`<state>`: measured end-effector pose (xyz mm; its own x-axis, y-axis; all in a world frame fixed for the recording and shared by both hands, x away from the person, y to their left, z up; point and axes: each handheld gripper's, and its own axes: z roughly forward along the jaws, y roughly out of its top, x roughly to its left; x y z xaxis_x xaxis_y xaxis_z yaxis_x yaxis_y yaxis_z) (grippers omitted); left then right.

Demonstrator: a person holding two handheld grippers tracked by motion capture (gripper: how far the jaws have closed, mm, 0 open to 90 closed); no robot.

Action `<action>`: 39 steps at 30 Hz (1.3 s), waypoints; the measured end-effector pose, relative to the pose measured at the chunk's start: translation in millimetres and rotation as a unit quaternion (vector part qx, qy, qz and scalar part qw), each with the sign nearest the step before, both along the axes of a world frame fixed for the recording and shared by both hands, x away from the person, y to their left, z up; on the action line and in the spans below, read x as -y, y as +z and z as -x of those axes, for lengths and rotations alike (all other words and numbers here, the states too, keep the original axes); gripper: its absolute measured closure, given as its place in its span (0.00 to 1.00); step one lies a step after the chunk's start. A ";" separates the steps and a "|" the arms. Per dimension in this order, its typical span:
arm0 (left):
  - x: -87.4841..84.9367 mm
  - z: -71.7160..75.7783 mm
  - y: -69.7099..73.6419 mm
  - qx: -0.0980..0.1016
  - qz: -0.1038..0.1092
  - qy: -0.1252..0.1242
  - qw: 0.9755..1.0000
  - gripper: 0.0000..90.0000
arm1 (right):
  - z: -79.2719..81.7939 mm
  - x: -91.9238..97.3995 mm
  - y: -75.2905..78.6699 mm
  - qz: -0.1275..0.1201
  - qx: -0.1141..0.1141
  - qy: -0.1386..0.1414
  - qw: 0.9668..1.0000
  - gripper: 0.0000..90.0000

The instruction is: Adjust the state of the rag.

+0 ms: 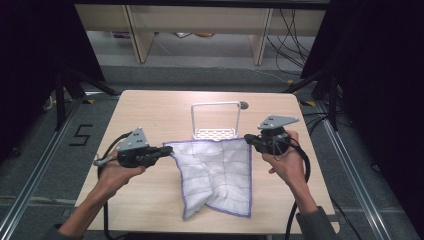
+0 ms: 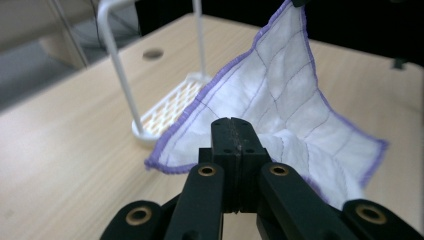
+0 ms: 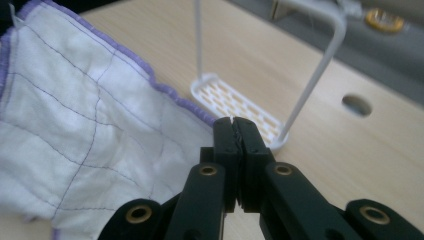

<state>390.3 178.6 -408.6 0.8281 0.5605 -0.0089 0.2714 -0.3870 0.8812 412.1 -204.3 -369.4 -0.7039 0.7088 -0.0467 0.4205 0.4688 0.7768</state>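
— Forearms come in from the bottom edge of the high view. What do the hands carry?

— Each holds a gripper. Left gripper (image 1: 169,150) is clamped on the near-left top corner of the white cloth (image 1: 220,172); right gripper (image 1: 248,139) is clamped on the top-right corner. The upper edge hangs stretched between them, and the lower part lies crumpled on the table (image 1: 150,115).

— And behind it?

— A white wire rack (image 1: 216,120), just beyond the cloth's top edge.

— The left gripper view?

— Jaws pressed together on the purple-edged cloth (image 2: 280,95), which rises away towards the far corner. The rack (image 2: 170,102) stands to the left.

— The right gripper view?

— Jaws closed on the cloth's (image 3: 75,125) hem; the rack (image 3: 240,102) stands just behind.
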 end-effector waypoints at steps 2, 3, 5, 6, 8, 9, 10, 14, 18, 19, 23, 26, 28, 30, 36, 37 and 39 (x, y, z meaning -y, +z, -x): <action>5.3 -16.9 -20.8 -0.014 -0.017 0.016 1.000 1.00 | -20.8 -3.1 -25.0 0.008 -0.028 -0.027 0.999 0.99; 5.3 -16.9 -20.8 -0.014 -0.017 0.016 1.000 1.00 | -29.0 -6.0 -36.9 0.003 -0.040 -0.035 0.999 0.99; 8.0 -38.3 -47.8 -0.041 -0.014 0.033 0.999 1.00 | -45.4 -11.3 -56.5 0.012 -0.056 -0.036 0.998 0.99; 8.0 -38.3 -47.8 -0.041 -0.014 0.033 0.999 1.00 | -45.4 -11.3 -56.5 0.012 -0.056 -0.036 0.998 0.99; 6.9 -48.4 -61.0 -0.050 -0.019 0.049 0.997 1.00 | -54.8 -17.8 -71.6 0.013 -0.053 -0.042 0.998 0.99; 4.2 -53.5 -67.1 -0.055 -0.024 0.056 0.997 1.00 | -61.0 -23.1 -81.3 0.034 -0.065 -0.044 0.996 0.99; 4.2 -53.5 -67.1 -0.055 -0.024 0.056 0.997 1.00 | -63.5 -24.9 -84.2 0.046 -0.074 -0.044 0.995 0.99; 2.0 -57.0 -76.8 -0.067 -0.029 0.061 0.995 1.00 | -70.2 -29.2 -97.0 0.057 -0.080 -0.056 0.994 0.99; 4.4 -50.5 -80.4 -0.070 -0.048 0.042 0.995 0.98 | -72.1 -29.9 -112.5 0.082 -0.085 -0.058 0.991 0.98; 4.4 -50.5 -80.4 -0.070 -0.048 0.042 0.995 0.97 | -72.1 -29.9 -112.5 0.082 -0.085 -0.058 0.991 0.98; 5.5 -40.9 -78.4 -0.081 -0.028 0.038 0.996 0.87 | -70.4 -27.0 -112.5 0.099 -0.075 -0.074 0.989 0.81; 1.5 -18.4 -71.6 -0.078 -0.021 0.034 0.996 0.67 | -59.0 -21.4 -100.2 0.118 -0.052 -0.096 0.987 0.60; 0.9 -10.8 -71.0 -0.082 -0.020 0.033 0.996 0.54 | -45.2 -15.7 -92.0 0.124 -0.040 -0.097 0.987 0.55; -1.2 13.8 -70.6 -0.097 -0.015 0.022 0.995 0.49 | -24.7 -7.6 -84.5 0.093 -0.042 -0.106 0.989 0.53; 5.1 57.3 -76.4 -0.110 -0.016 -0.007 0.994 0.42 | 43.1 6.4 -88.8 0.046 -0.067 -0.054 0.995 0.48; 7.1 64.4 -78.2 -0.110 -0.012 -0.014 0.994 0.42 | 43.1 6.4 -88.8 0.046 -0.067 -0.054 0.995 0.48; 12.2 76.5 -81.5 -0.105 -0.017 -0.018 0.994 0.41 | 64.8 7.6 -96.4 0.034 -0.078 -0.045 0.995 0.49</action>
